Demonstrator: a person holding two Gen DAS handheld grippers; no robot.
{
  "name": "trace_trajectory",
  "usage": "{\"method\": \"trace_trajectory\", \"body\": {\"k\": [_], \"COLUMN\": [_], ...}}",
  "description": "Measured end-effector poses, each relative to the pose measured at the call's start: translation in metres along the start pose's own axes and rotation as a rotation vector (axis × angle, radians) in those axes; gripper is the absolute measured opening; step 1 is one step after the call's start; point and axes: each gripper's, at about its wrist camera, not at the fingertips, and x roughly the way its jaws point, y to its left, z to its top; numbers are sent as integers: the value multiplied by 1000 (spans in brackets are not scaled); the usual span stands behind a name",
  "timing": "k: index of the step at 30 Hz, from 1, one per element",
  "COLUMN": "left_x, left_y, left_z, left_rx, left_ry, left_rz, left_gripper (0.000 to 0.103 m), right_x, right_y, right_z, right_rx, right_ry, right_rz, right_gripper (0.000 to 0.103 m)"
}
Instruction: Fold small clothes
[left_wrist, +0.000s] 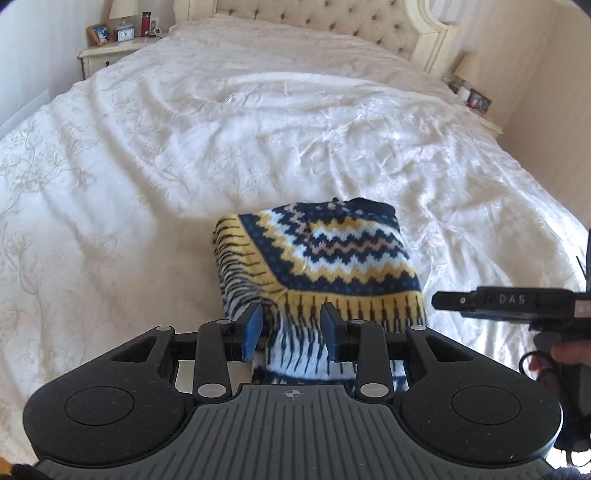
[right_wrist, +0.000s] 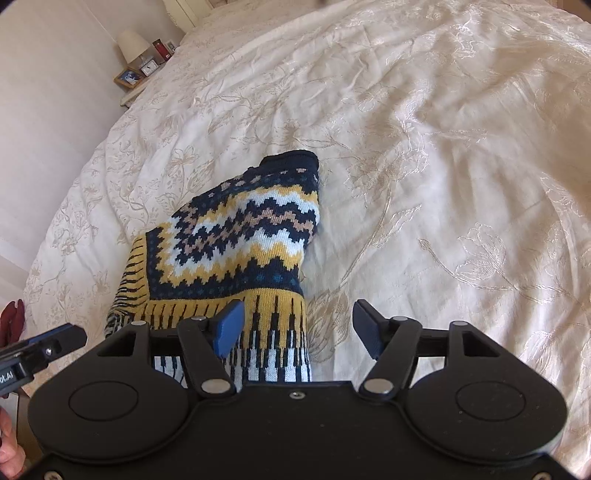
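A folded knitted sweater (left_wrist: 325, 251) with navy, yellow and white zigzags lies on the white bedspread (left_wrist: 221, 147), near its front edge. My left gripper (left_wrist: 291, 328) is open and low over the sweater's near striped hem, and fabric shows in the gap between its blue pads. My right gripper (right_wrist: 298, 328) is open too, straddling the right edge of the sweater (right_wrist: 236, 236) at the hem. Its left pad is over the knit and its right pad over bare bedspread. Each gripper appears from the side in the other's view: the right one (left_wrist: 509, 301) and the left one (right_wrist: 48, 345).
A tufted headboard (left_wrist: 332, 18) closes the far end of the bed. A nightstand (left_wrist: 110, 51) at the far left holds a lamp, a red bottle, a clock and a photo frame. Another nightstand (left_wrist: 476, 103) is at the far right. A hand (left_wrist: 565, 354) holds the right gripper.
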Motion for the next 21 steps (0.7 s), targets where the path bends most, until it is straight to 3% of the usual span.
{"method": "trace_trajectory", "body": {"k": [6, 12, 21], "left_x": [39, 81, 81], "left_y": [5, 32, 39], "left_z": [11, -7, -15], "left_rx": [-37, -79, -72], "left_ry": [19, 180, 193], "left_rz": [41, 98, 82], "left_gripper": [33, 34, 35], "right_x": [-3, 3, 44], "right_y": [2, 3, 15], "right_z": [-3, 6, 40], "right_rx": [-1, 0, -14], "right_ry": [-12, -25, -26], "right_rz": [-26, -64, -123], "right_gripper": [69, 70, 74]}}
